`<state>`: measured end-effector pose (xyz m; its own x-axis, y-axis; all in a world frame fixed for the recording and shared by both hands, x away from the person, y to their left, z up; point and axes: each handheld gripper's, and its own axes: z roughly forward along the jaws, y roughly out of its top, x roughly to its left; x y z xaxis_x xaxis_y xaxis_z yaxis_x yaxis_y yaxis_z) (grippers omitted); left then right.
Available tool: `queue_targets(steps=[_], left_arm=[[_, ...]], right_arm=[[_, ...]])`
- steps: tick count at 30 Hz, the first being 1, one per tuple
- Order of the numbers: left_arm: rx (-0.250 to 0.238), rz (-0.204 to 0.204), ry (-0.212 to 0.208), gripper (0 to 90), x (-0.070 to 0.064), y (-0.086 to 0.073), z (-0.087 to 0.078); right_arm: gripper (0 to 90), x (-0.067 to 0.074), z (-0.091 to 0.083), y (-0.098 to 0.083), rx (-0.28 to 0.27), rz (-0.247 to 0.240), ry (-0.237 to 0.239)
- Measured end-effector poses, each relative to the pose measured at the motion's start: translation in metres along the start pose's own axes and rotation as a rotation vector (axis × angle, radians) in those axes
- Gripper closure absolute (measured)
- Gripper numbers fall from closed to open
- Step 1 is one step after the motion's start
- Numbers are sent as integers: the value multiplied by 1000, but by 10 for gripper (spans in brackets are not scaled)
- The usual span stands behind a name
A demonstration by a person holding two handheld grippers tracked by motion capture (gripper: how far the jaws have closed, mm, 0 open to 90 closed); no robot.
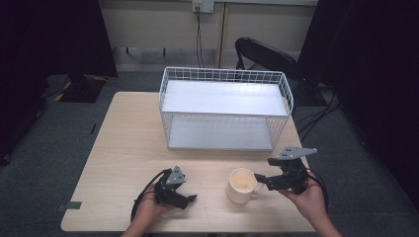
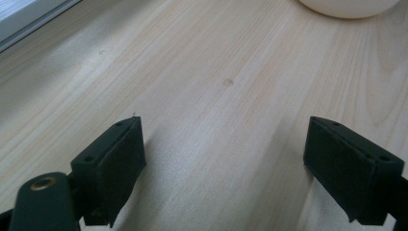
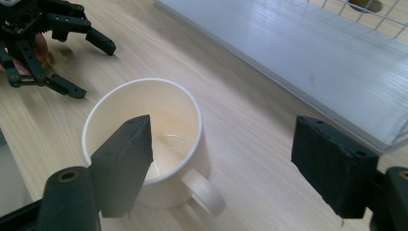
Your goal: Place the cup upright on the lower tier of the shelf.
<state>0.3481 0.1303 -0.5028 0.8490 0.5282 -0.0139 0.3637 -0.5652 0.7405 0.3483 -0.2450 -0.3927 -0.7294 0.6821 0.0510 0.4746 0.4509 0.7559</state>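
Mug time: we see the cream round ceramic mug on the pale wooden table, at six o'clock from the white wire shelf rack. Our right gripper hovers beside its handle, jaws spread; our left gripper rests spread too. We think grabbing comes next.

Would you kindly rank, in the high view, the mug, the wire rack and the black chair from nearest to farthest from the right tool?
1. Mug: just left of the right tool.
2. Wire rack: mid-table, beyond it.
3. Black chair: behind the table.
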Motion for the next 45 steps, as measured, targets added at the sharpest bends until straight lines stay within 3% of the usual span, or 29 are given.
queue_targets(steps=[7,15,23,33,45], left_arm=[[0,-1,1,140,0,0,0],[-1,-4,4,140,0,0,0],[-1,-4,5,140,0,0,0],[-1,-6,6,140,0,0,0],[-1,-6,6,140,0,0,1]], right_arm=[[285,8,16,2,28,-6,30],[338,8,29,-2,40,27,49],[368,10,36,-6,49,28,44],[493,11,46,-9,84,20,22],[584,11,53,-12,103,18,16]])
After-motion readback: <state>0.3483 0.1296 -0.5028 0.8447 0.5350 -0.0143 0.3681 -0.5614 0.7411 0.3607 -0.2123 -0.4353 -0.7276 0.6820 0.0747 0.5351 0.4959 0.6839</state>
